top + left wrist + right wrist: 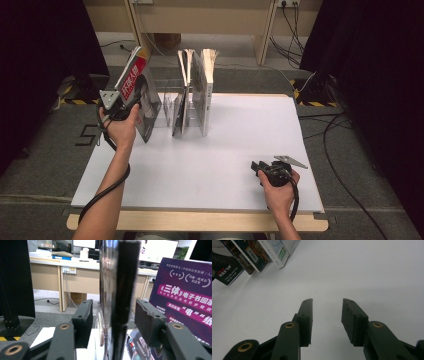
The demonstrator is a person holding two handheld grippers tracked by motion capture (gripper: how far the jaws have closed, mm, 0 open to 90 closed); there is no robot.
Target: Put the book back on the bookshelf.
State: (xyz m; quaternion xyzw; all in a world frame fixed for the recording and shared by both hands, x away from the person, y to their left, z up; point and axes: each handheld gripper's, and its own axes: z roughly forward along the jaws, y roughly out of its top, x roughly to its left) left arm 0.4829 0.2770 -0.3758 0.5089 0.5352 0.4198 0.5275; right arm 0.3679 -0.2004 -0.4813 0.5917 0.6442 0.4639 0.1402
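- Step: letting go of book (141, 92), leaning tilted at the left end of the clear rack (167, 107), apart from the other books (196, 92).
- Left gripper (120, 107): jaws spread, book edge between the pads, not pressed.
- Right gripper (260, 169): open, empty, resting on table (210, 165).
- Next, likely: back left gripper off without tipping the book.

An office or lab: desks (50, 265), monitors (160, 250), wall sockets (69, 270), black curtains (35, 60)
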